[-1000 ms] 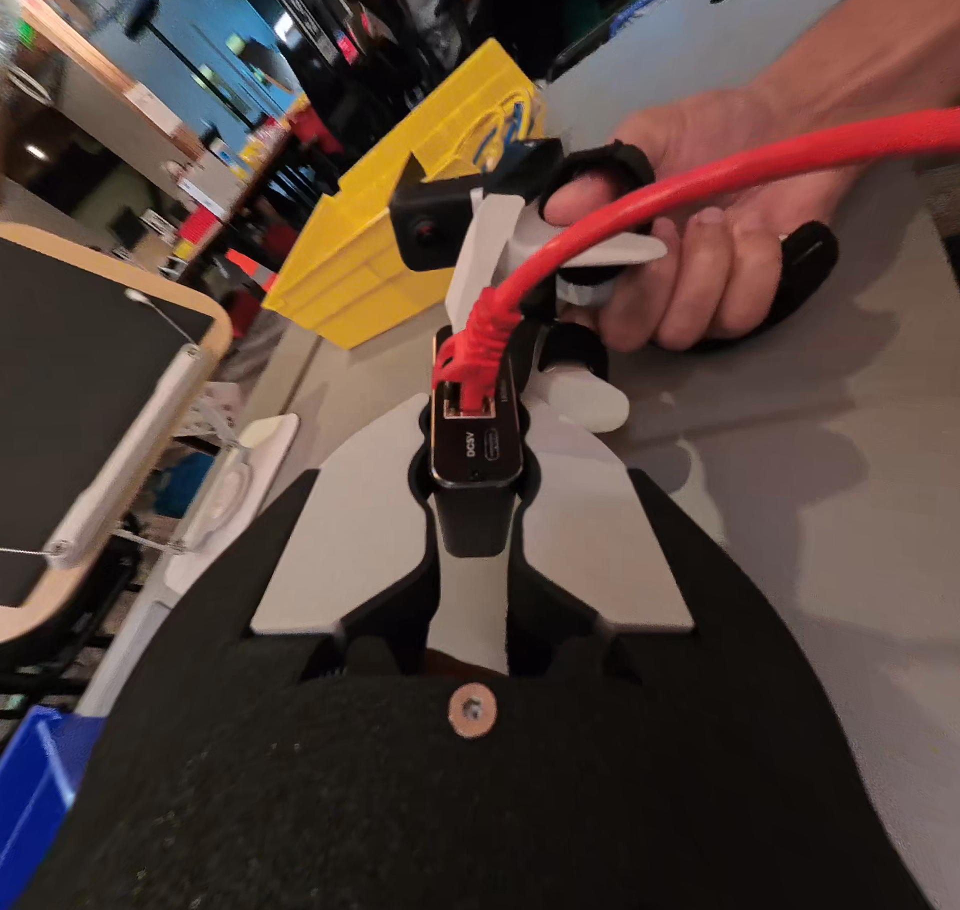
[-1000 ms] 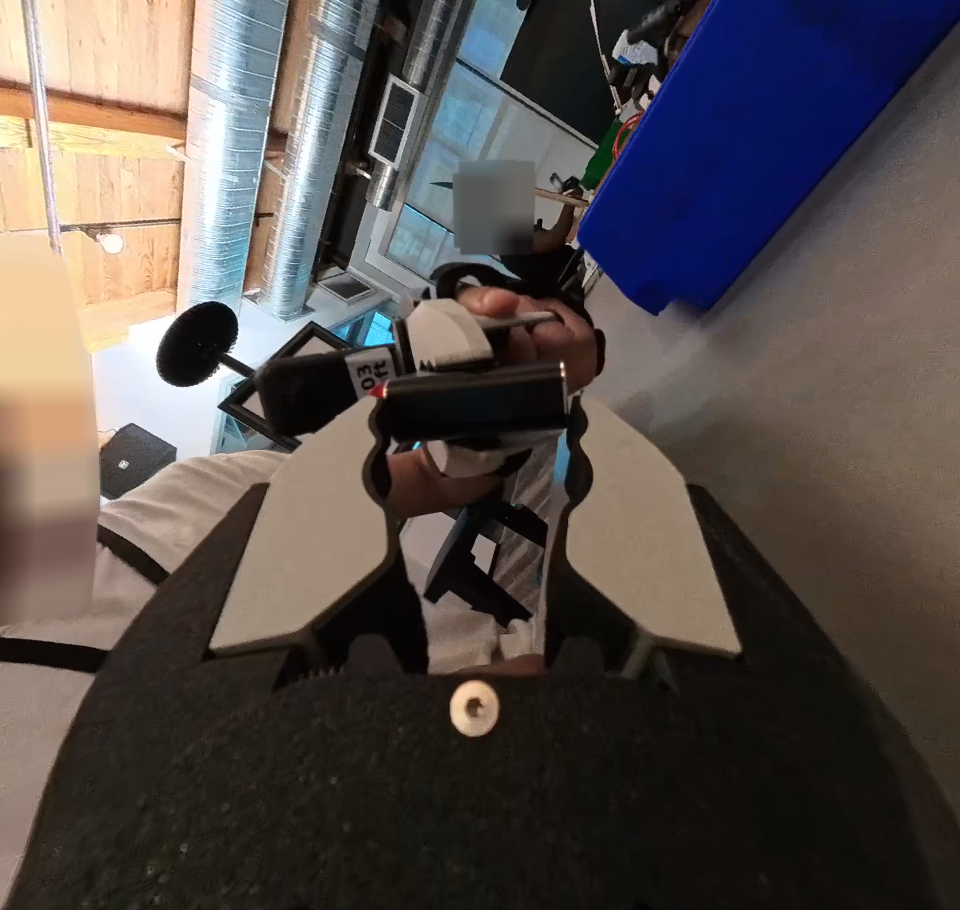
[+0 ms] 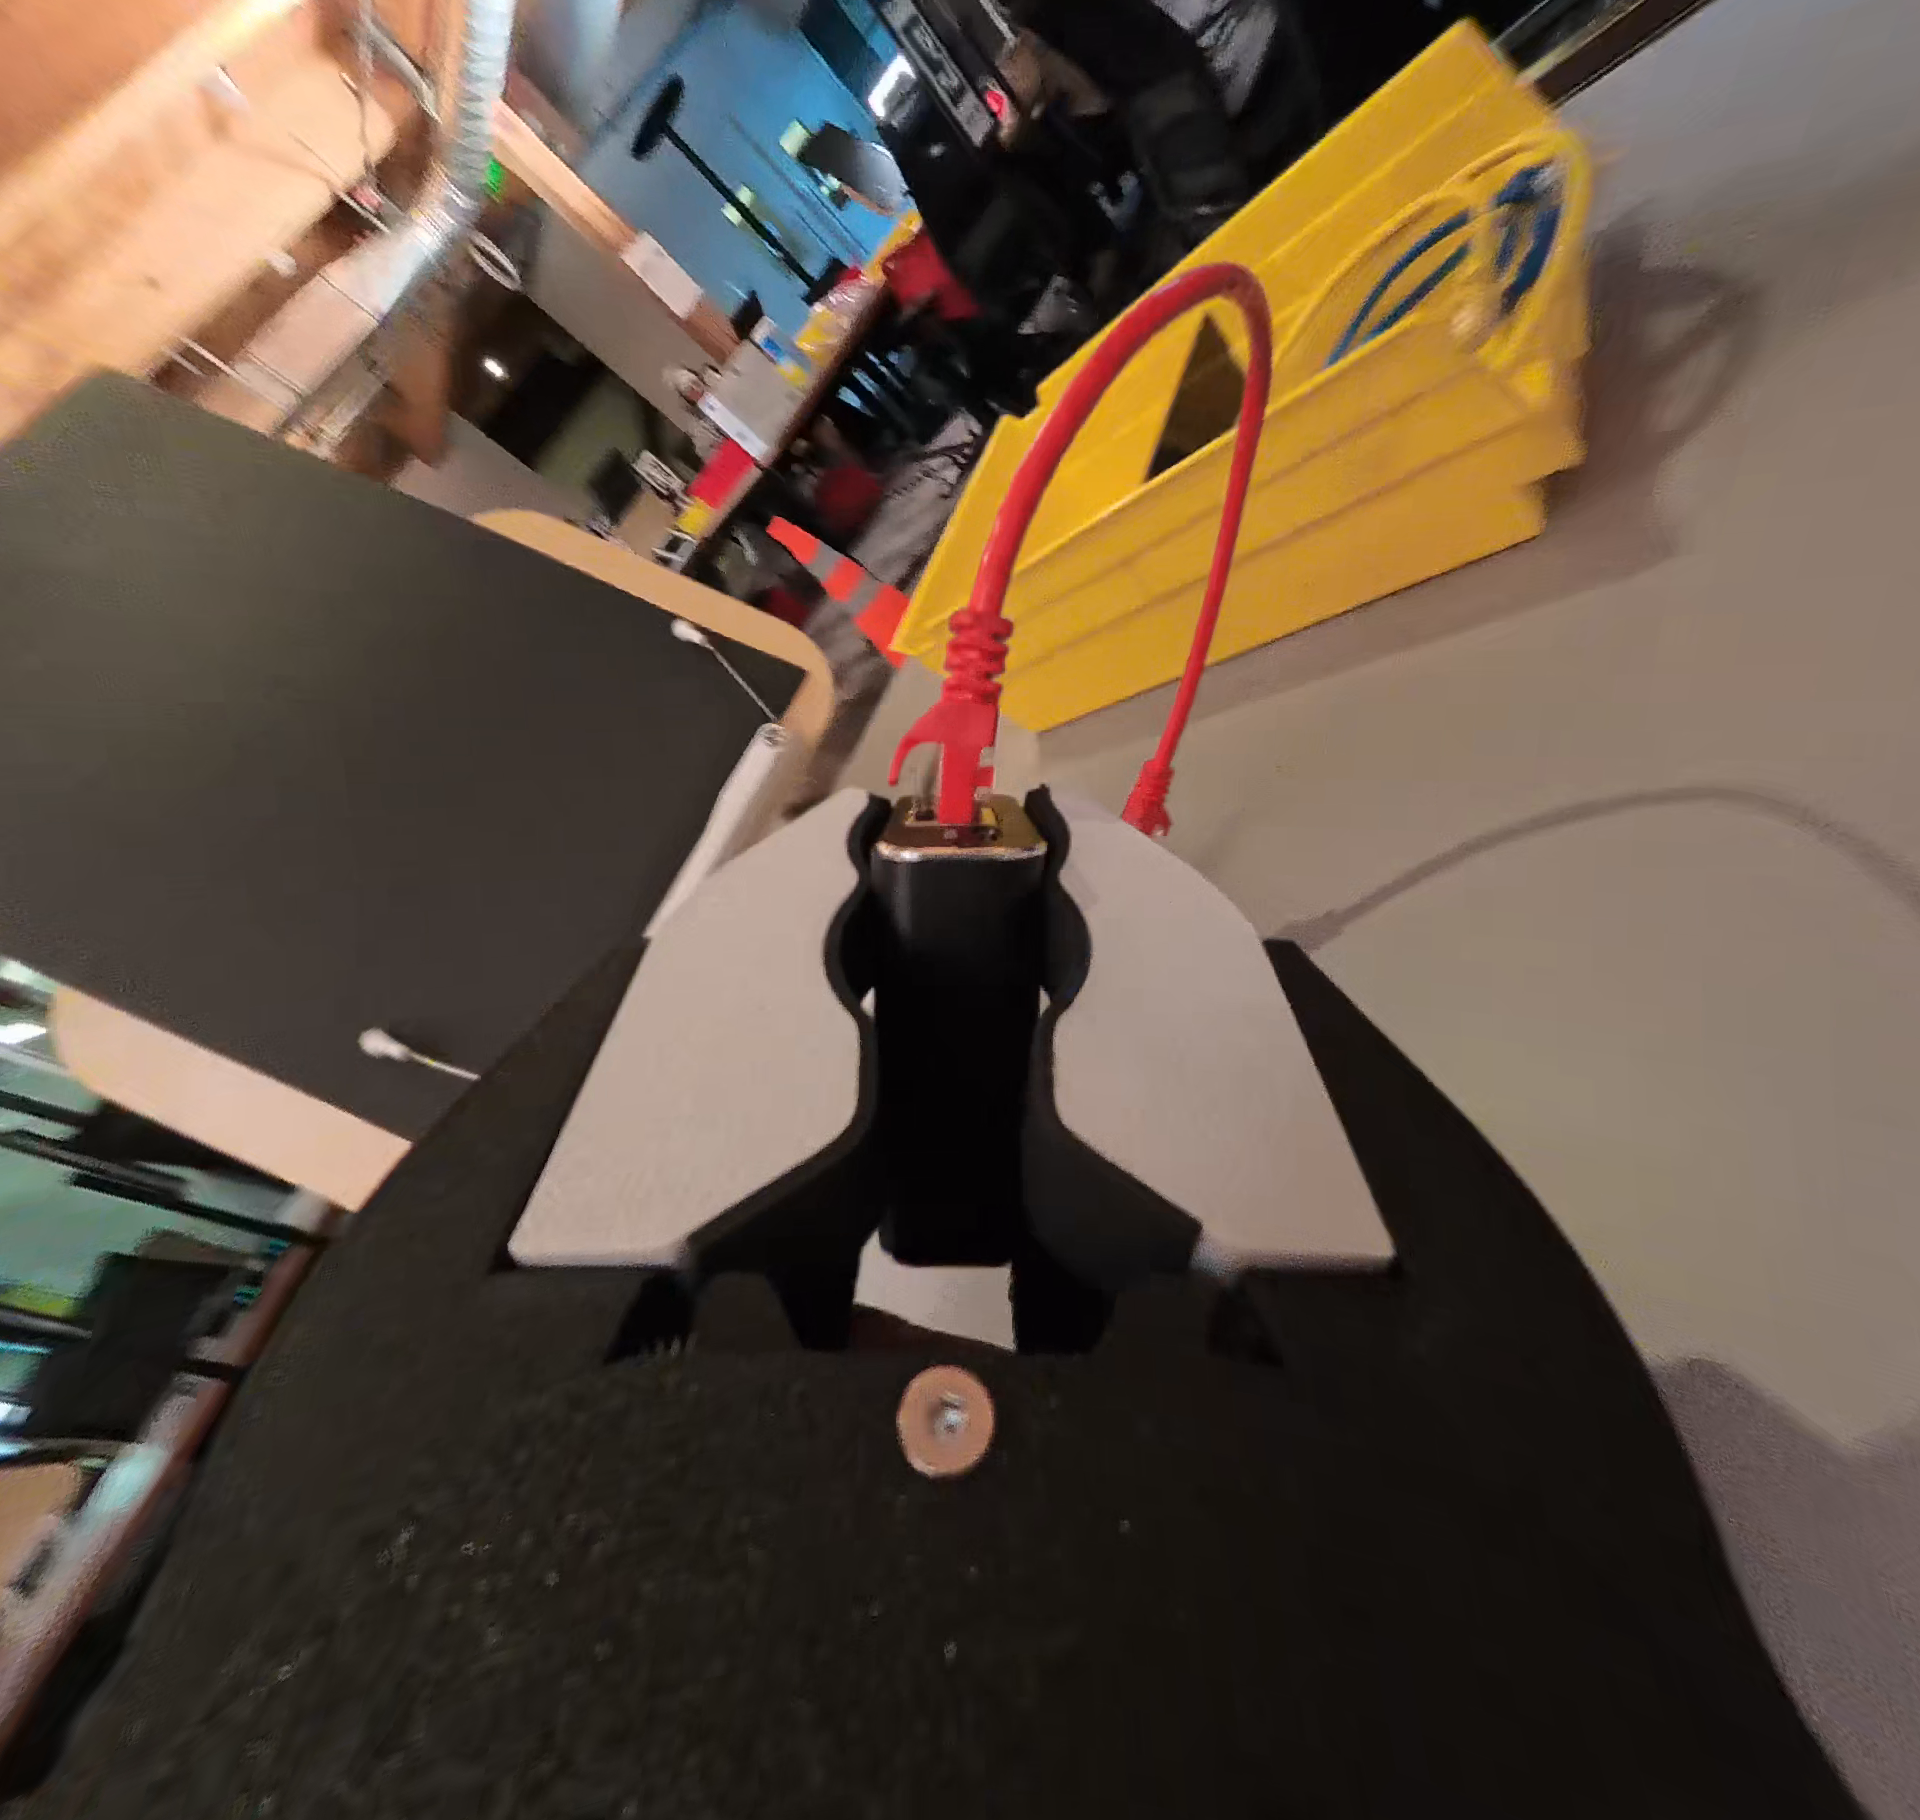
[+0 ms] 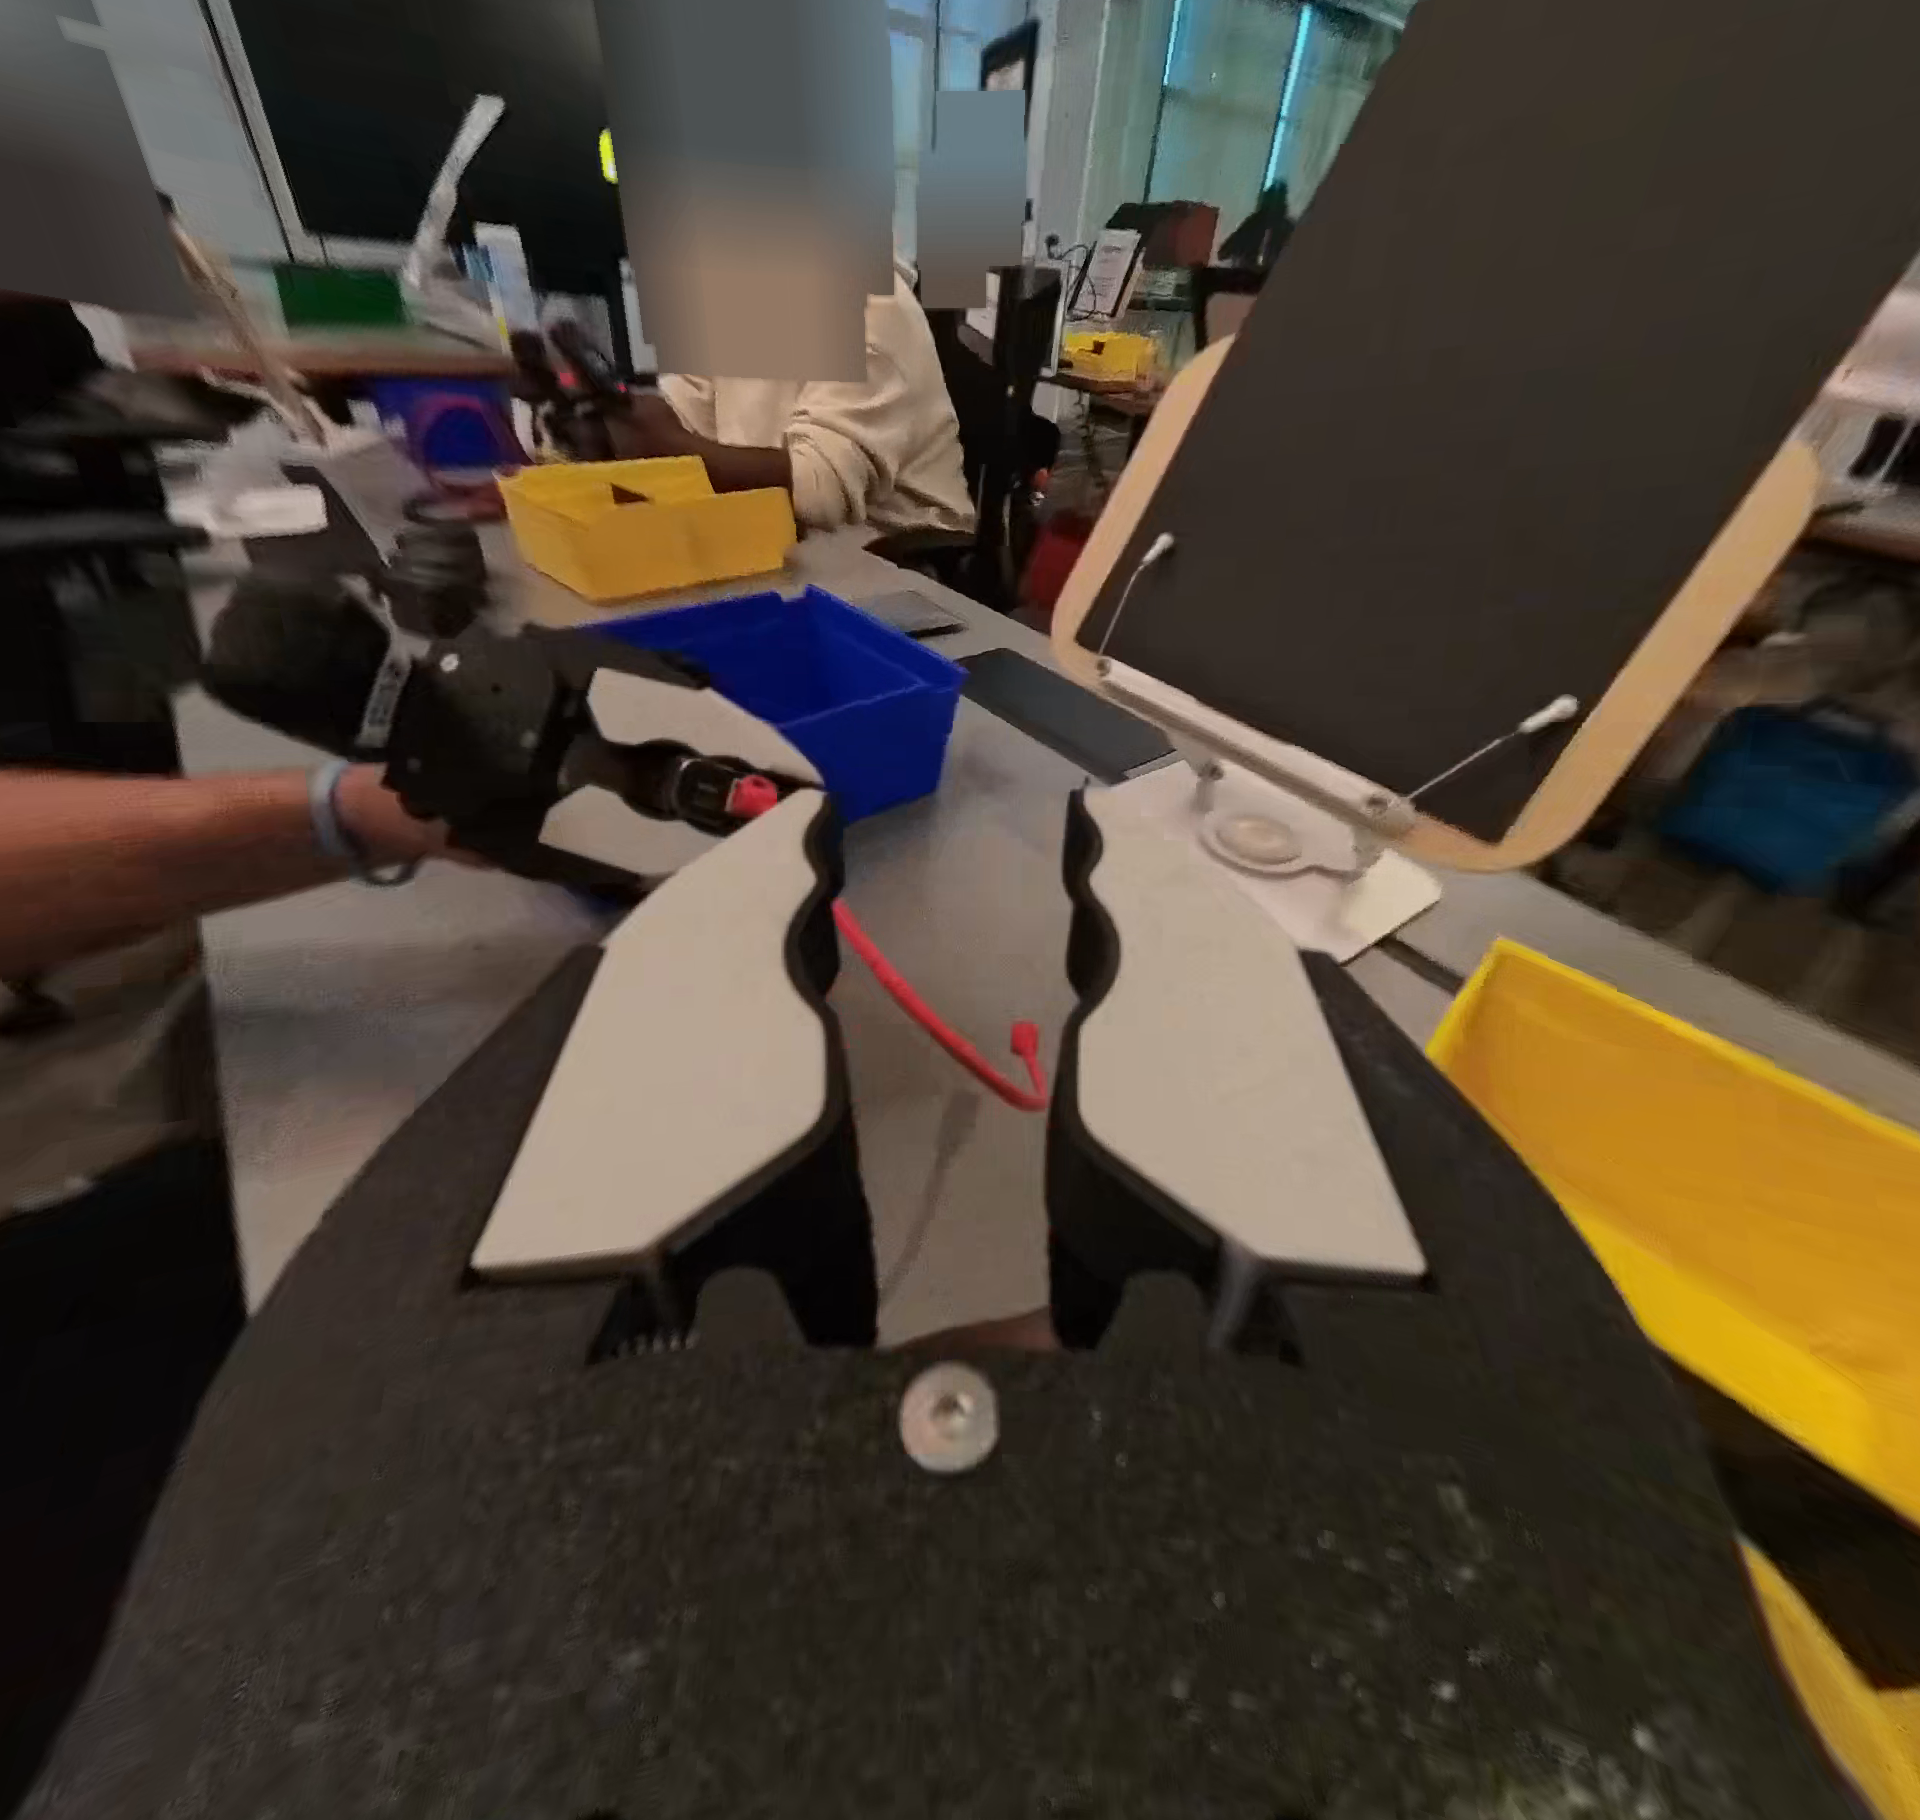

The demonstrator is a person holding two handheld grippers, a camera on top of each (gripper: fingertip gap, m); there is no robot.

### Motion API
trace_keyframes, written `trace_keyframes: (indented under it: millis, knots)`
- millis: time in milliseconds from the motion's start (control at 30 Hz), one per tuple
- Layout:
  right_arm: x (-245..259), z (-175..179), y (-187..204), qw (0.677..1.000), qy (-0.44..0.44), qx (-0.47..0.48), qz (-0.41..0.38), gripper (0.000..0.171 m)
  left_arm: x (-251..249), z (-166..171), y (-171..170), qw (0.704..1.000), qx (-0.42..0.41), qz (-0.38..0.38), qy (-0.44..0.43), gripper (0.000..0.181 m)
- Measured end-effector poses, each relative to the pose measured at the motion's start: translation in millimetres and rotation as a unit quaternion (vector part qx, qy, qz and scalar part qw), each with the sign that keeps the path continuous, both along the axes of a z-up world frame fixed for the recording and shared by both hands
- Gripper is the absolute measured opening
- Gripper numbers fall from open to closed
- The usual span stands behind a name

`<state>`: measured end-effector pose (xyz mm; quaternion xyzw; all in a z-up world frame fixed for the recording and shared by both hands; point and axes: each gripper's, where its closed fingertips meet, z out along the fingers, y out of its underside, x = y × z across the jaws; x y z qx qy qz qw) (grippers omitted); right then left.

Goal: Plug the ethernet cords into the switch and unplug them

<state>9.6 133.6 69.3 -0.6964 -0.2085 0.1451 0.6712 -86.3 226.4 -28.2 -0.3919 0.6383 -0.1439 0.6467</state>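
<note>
In the left wrist view my left gripper is shut on a small black switch, held upright above the grey table. A red ethernet cord is plugged into the switch's top port. It arcs up and over, and its free plug hangs to the right. In the right wrist view my right gripper is open and empty above the table. The cord and its free plug show between its fingers. The left gripper, with the switch, is at the left.
Stacked yellow bins stand on the table; a yellow bin shows at the right. A blue bin, a dark flat device and a black wood-edged board on a stand are ahead. A person sits behind. The grippers' ends are close to 15 cm from one another.
The right gripper has let go at the switch, opened and pulled away, swinging to face the table. The red cord now hangs loose from the switch. The left gripper tilted upward.
</note>
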Motion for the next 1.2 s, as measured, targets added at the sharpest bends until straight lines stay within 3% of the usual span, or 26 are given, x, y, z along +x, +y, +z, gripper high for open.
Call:
trace_keyframes:
  millis: [67,133,267,500,600,733,900,967,1133,1200]
  knots:
    - [-16,-11,1,0.995,-0.101,0.01,0.015,0.041,18,-4,21,0.998,0.061,0.006,-0.007,0.026]
    - [-33,-46,16,0.98,-0.198,-0.008,0.025,0.042,35,-12,32,0.994,0.111,0.002,-0.004,0.026]
    - [-37,-109,56,0.923,-0.384,-0.02,0.002,0.038,56,-38,35,0.988,0.153,-0.019,0.009,0.026]
    - [-49,-153,98,0.866,-0.492,-0.026,0.086,0.03,58,-67,24,0.989,0.147,-0.031,-0.002,0.026]
    - [-53,-161,104,0.842,-0.529,0.007,0.102,0.015,58,-74,25,0.992,0.121,-0.03,0.01,0.026]
    - [-56,-160,108,0.838,-0.539,0.024,0.077,0.014,54,-81,34,0.996,0.087,0.011,0.03,0.026]
    - [-61,-164,110,0.785,-0.618,0.041,0.02,0.014,50,-93,45,0.993,0.065,0.069,0.07,0.026]
    - [-60,-167,109,0.792,-0.609,0.017,0.019,0.015,50,-96,44,0.992,0.068,0.072,0.082,0.027]
    - [-73,-159,92,0.902,-0.414,-0.023,0.125,0.017,51,-93,37,0.992,0.087,0.05,0.075,0.027]
    - [-72,-155,89,0.9,-0.411,-0.007,0.145,0.021,53,-96,31,0.993,0.077,0.034,0.079,0.027]
